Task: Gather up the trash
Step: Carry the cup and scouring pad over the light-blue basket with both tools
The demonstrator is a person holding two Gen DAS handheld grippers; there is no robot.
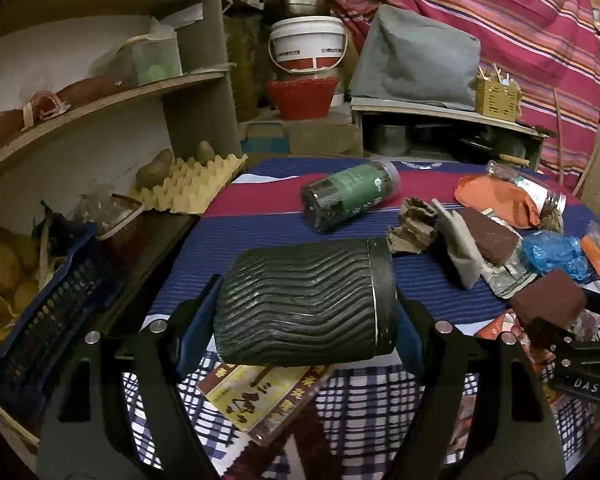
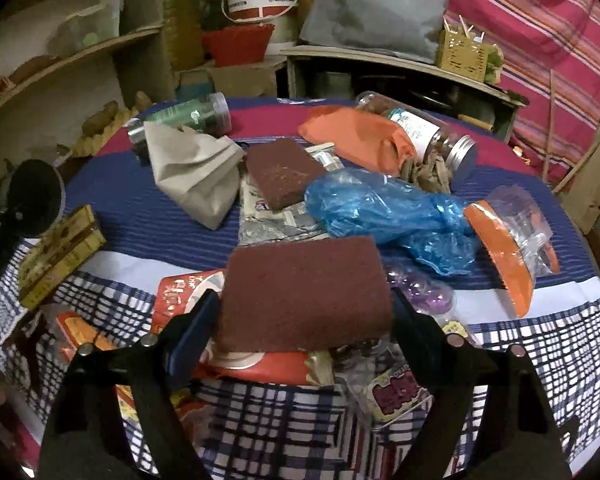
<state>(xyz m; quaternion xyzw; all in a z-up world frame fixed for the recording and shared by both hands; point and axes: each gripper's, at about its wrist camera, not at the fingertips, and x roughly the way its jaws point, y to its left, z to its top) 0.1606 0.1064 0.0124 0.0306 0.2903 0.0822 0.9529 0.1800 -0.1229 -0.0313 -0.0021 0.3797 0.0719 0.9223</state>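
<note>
Round table under blue, red and checked striped cloth (image 2: 148,216), littered with wrappers.
Left gripper (image 1: 306,316): jaws clamp black ribbed plastic cylindrical bin (image 1: 304,304), held sideways above table's near edge.
Right gripper (image 2: 304,312): jaws pinch maroon rectangular scouring sponge (image 2: 304,292), above red wrapper (image 2: 188,288).
Crumpled blue plastic bag (image 2: 384,208) just beyond sponge.

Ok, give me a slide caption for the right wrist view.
Right tongs close around a maroon scouring pad above the trash-strewn table.
</note>
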